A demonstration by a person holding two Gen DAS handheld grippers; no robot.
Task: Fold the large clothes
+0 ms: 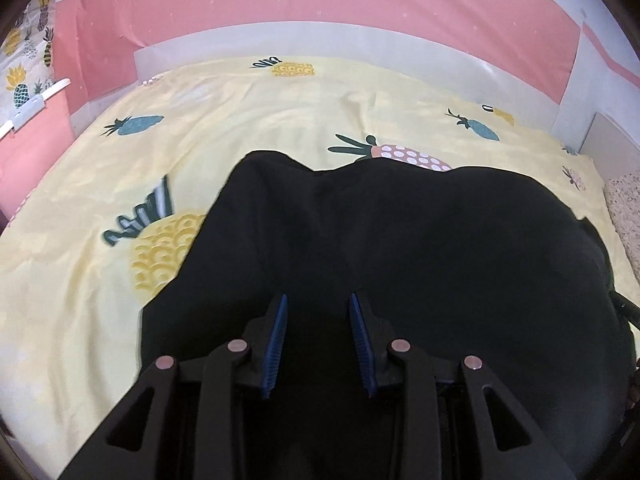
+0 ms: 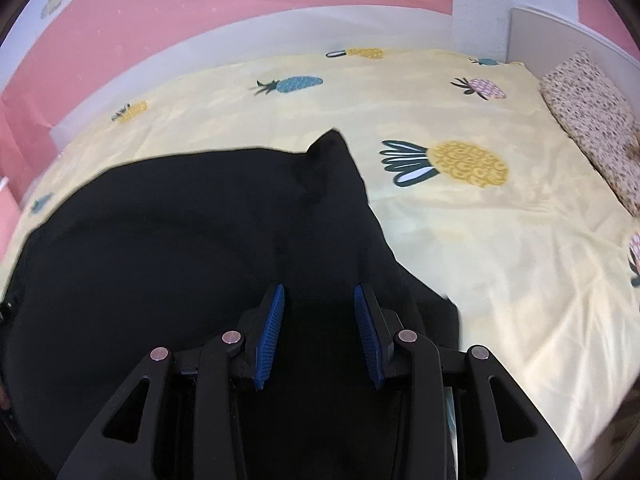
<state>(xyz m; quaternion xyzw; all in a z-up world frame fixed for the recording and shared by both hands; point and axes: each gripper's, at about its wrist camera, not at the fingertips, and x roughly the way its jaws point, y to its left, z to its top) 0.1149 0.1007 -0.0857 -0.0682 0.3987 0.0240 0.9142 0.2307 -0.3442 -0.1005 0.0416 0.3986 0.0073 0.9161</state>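
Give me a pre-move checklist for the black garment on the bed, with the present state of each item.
1. Left gripper over the black garment: ok, dark cloth fills the view under it.
2. Left jaws gripping cloth: cannot tell; a gap shows between the blue pads, but black cloth against black hides any pinched fold.
3. Right gripper over the same garment: ok.
4. Right jaws gripping cloth: cannot tell, for the same reason.
5. Room to lay the fold: ok, bare yellow pineapple sheet lies beside and beyond the garment.
6. Garment flat: not ok, a corner sticks up at its far edge.
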